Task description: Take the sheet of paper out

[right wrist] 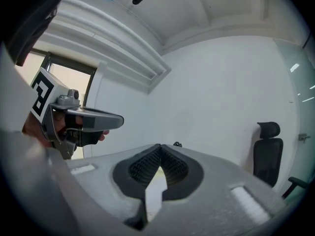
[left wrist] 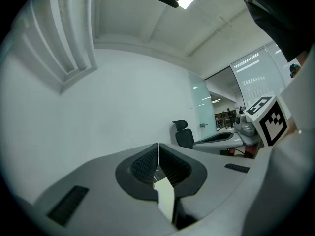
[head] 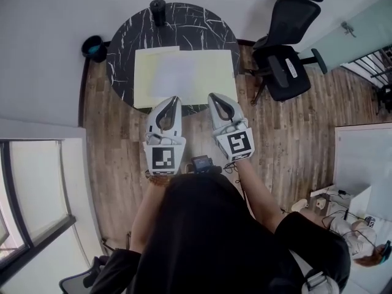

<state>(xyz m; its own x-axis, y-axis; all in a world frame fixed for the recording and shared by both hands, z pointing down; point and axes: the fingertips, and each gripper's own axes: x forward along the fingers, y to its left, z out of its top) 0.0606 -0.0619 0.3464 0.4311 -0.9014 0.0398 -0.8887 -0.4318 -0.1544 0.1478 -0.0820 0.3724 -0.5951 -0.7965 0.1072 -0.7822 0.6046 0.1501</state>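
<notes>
Paper (head: 173, 73): a pale sheet lying flat within a yellow folder (head: 217, 72), not yet taken out.
Folder: flat on the round black marble table (head: 202, 26), squared towards us for easy reach.
Left gripper (head: 175, 100): jaws pressed together, nothing between them, tip near the folder's near edge.
Right gripper (head: 213, 97): jaws likewise closed and empty, just beside the left.
Why: we judge both are poised to start.

Two in all: the left hand-held gripper (head: 175, 100) and the right hand-held gripper (head: 213, 97). One round marbled bench (head: 202, 26), one pale yellow folder (head: 214, 72), one dark cup (head: 158, 11), one black office chair (head: 288, 48), one dark bin (head: 93, 46).
</notes>
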